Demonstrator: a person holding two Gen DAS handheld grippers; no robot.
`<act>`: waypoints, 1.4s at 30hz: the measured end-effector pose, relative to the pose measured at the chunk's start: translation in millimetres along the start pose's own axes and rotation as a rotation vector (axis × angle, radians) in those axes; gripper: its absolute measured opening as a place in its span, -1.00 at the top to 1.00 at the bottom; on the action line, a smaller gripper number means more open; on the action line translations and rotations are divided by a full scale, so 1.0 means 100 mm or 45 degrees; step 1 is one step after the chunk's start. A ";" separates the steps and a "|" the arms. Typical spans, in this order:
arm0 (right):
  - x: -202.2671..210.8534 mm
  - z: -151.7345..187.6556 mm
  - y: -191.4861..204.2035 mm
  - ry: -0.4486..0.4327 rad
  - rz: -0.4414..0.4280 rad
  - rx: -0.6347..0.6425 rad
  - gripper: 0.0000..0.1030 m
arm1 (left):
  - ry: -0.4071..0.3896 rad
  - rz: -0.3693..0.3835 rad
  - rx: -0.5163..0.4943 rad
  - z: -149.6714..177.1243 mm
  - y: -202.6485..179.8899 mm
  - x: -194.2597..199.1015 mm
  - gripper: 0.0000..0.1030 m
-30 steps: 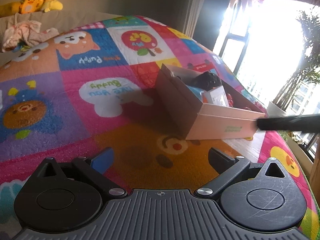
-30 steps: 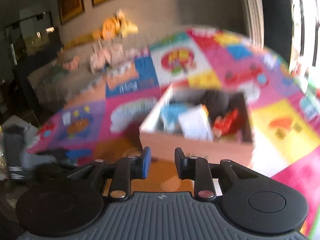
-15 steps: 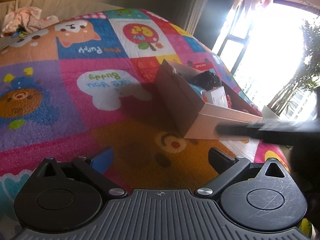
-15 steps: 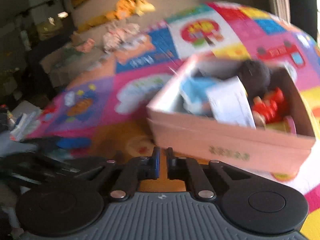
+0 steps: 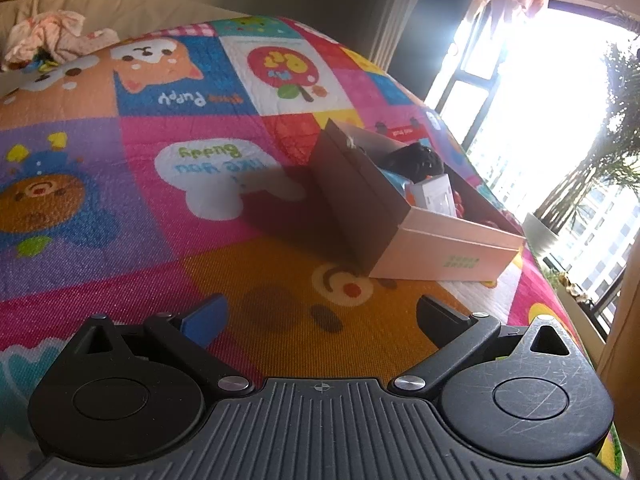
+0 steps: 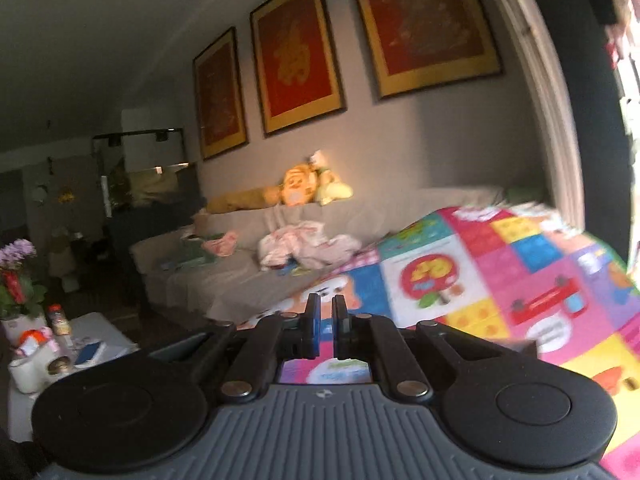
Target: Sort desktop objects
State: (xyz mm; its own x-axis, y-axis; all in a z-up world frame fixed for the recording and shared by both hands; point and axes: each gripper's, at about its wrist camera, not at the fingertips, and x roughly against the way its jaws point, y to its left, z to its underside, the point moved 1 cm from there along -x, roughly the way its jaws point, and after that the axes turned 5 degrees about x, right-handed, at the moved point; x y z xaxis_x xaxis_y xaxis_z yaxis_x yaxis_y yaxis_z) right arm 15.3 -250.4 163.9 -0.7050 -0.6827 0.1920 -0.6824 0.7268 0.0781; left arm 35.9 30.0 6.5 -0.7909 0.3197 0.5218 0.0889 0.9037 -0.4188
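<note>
Play mat (image 5: pixel 168 240) fills most of my left wrist view; its near edge is hidden behind the gripper body, the far edge runs up to the sofa (image 6: pixel 224 276). Can't tell what the mat lies on, so I won't call it a bench.

Pink cardboard box (image 5: pixel 448 252) sits on the mat, ahead and right of the left gripper (image 5: pixel 320 316). Only the left view shows it; the right view looks over the mat at the sofa and wall, box not in frame. The contents are partly hidden by the near wall: I can make out a black object (image 5: pixel 416 160) at the far end, a white carton (image 5: pixel 434 196) beside it toward me, a bit of blue just left of the carton, a red sliver right of it. Can't identify either.

The window right of the box is blown out, so detail there is lost.

Right view is soft with blur. It alone shows three framed red pictures (image 6: pixel 300 56) above the sofa, a yellow plush toy (image 6: pixel 298 190) on the sofa back and a heap of pale clothes (image 6: pixel 308 248) on the seat. Low table left of the sofa is cut off at the frame edge.

Left fingers spread wide, nothing between them. Right gripper (image 6: pixel 325 322) fingers closed to a sliver, holding nothing.
</note>
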 end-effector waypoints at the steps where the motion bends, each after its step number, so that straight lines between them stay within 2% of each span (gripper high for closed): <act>1: 0.00 0.03 -0.03 0.022 0.021 -0.009 0.90 | -0.002 -0.001 -0.001 0.00 0.00 0.00 -0.99; 4: -0.07 0.18 -0.11 0.126 0.083 -0.021 0.90 | -0.026 -0.010 -0.031 0.01 -0.04 0.03 -0.99; 7: -0.09 0.41 -0.18 0.217 0.197 0.007 0.89 | -0.077 0.056 -0.184 0.05 -0.29 0.12 -0.99; 10: -0.02 0.65 -0.28 0.270 0.265 -0.042 0.82 | -0.050 0.083 -0.365 0.07 -0.61 0.02 -0.94; 11: 0.01 0.72 -0.32 0.279 0.284 -0.062 0.77 | -0.032 0.063 -0.414 0.07 -0.69 -0.06 -0.71; 12: 0.04 0.79 -0.35 0.282 0.309 -0.077 0.62 | -0.008 0.039 -0.456 0.06 -0.77 -0.15 -0.40; 13: 0.07 0.85 -0.37 0.282 0.334 -0.083 0.42 | 0.017 0.003 -0.494 0.05 -0.83 -0.26 -0.30; 16: 0.16 0.99 -0.43 0.281 0.395 -0.092 0.11 | 0.060 -0.115 -0.584 0.03 -0.95 -0.59 -0.20; 18: 0.23 1.05 -0.47 0.272 0.424 -0.106 0.05 | 0.054 -0.192 -0.672 0.03 -0.98 -0.70 0.51; 19: 0.29 1.07 -0.50 0.262 0.436 -0.118 -0.01 | 0.026 -0.248 -0.728 0.02 -0.99 -0.72 0.54; 21: 0.39 1.12 -0.58 0.232 0.464 -0.157 -0.12 | -0.001 -0.315 -0.801 0.03 -0.97 -0.69 0.91; 23: 0.48 1.17 -0.67 0.207 0.490 -0.200 -0.17 | -0.063 -0.405 -0.885 0.04 -0.94 -0.60 0.91; 25: 0.53 1.21 -0.76 0.191 0.514 -0.239 -0.20 | -0.139 -0.480 -0.917 -0.07 -0.90 -0.45 0.91; 30: 0.63 1.28 -0.87 0.165 0.555 -0.320 -0.25 | -0.388 -0.610 -0.823 -0.67 -0.82 0.13 0.91; 33: 0.66 1.30 -0.85 0.146 0.564 -0.321 -0.36 | -0.479 -0.542 -0.756 -0.89 -0.89 0.53 0.91; 35: 0.70 1.30 -0.84 0.142 0.568 -0.315 -0.39 | -0.475 -0.416 -0.699 -0.93 -0.98 0.76 0.91; 38: 0.76 1.28 -0.79 0.131 0.592 -0.297 -0.44 | -0.368 -0.144 -0.608 -0.88 -1.14 0.94 0.91; 42: 0.90 1.23 -0.73 0.097 0.614 -0.281 -0.57 | -0.146 0.229 -0.512 -0.64 -1.44 0.84 0.91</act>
State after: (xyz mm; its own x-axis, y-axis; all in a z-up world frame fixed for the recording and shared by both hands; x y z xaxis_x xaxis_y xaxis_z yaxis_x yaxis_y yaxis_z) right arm -21.8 -374.6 55.2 -0.9071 -0.2657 0.3264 -0.2219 0.9609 0.1657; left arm -4.4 -55.3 158.7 -0.8012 0.4684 0.3723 0.4409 0.8828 -0.1618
